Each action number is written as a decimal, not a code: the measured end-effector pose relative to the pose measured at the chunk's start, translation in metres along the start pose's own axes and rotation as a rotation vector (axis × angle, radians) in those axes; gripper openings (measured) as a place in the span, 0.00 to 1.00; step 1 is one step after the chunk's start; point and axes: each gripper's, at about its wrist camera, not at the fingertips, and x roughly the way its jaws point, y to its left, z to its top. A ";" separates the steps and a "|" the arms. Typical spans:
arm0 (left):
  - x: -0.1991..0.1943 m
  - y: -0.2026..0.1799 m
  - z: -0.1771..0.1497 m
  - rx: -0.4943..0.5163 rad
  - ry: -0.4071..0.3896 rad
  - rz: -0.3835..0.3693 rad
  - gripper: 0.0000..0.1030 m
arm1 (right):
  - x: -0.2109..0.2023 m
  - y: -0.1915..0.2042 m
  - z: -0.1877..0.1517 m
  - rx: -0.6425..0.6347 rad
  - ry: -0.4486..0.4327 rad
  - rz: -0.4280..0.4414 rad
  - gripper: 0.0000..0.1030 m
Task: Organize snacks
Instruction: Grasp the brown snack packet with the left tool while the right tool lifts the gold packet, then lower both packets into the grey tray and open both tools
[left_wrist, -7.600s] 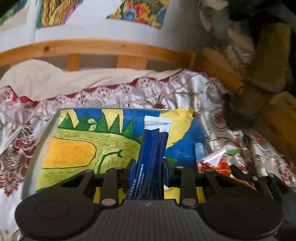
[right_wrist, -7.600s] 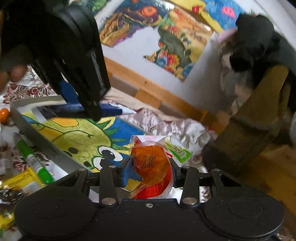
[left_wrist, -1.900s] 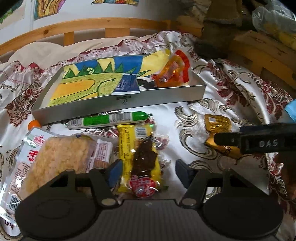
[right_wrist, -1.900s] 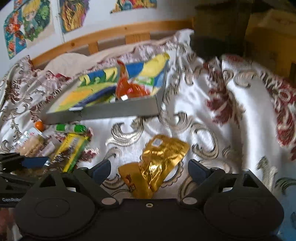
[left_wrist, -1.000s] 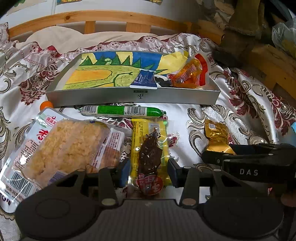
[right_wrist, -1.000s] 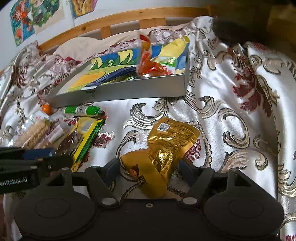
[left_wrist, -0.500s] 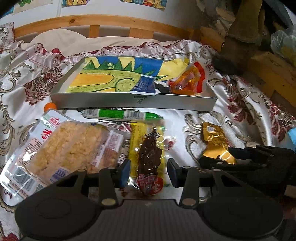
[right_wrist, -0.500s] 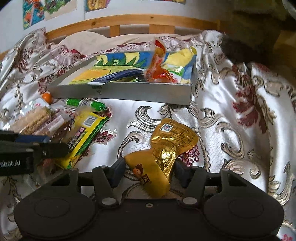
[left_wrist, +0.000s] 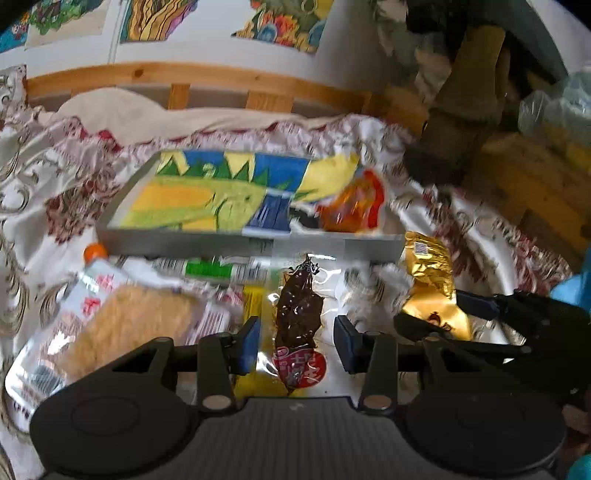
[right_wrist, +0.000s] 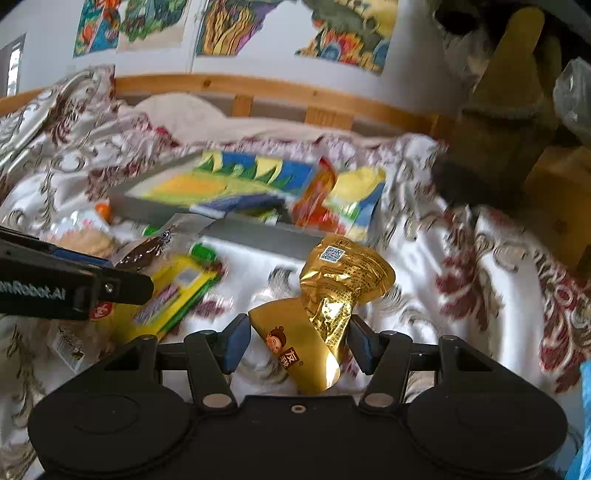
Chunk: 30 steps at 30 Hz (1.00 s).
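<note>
My left gripper (left_wrist: 297, 343) is shut on a clear packet of dark dried meat (left_wrist: 298, 314) and holds it lifted above the bedspread. My right gripper (right_wrist: 297, 345) is shut on a gold foil snack bag (right_wrist: 328, 306), also lifted; the bag shows in the left wrist view (left_wrist: 430, 284). The grey tray (left_wrist: 184, 242) with a dinosaur drawing lies beyond, holding a blue packet (left_wrist: 271, 216) and an orange snack bag (left_wrist: 351, 208). The tray also shows in the right wrist view (right_wrist: 258, 232).
On the bedspread lie a rice cracker pack (left_wrist: 110, 325), a green sausage stick (left_wrist: 210, 269), a yellow packet (right_wrist: 173, 299) and a small orange ball (left_wrist: 94, 251). A wooden bed rail (left_wrist: 221, 79) runs behind. Clutter and a wooden frame stand at right (left_wrist: 524, 192).
Both grippers have closed on their packets and lifted them off the bedspread, moving toward the tray. The meat packet has come away from the yellow packet.
</note>
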 end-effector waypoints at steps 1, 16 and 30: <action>0.000 -0.001 0.004 -0.005 -0.008 -0.004 0.46 | 0.002 -0.002 0.003 0.001 -0.023 -0.005 0.57; 0.086 -0.013 0.116 -0.074 -0.113 0.008 0.45 | 0.069 -0.062 0.060 -0.011 -0.203 -0.102 0.58; 0.162 -0.007 0.128 -0.053 0.018 0.002 0.45 | 0.119 -0.049 0.064 -0.082 -0.087 -0.047 0.60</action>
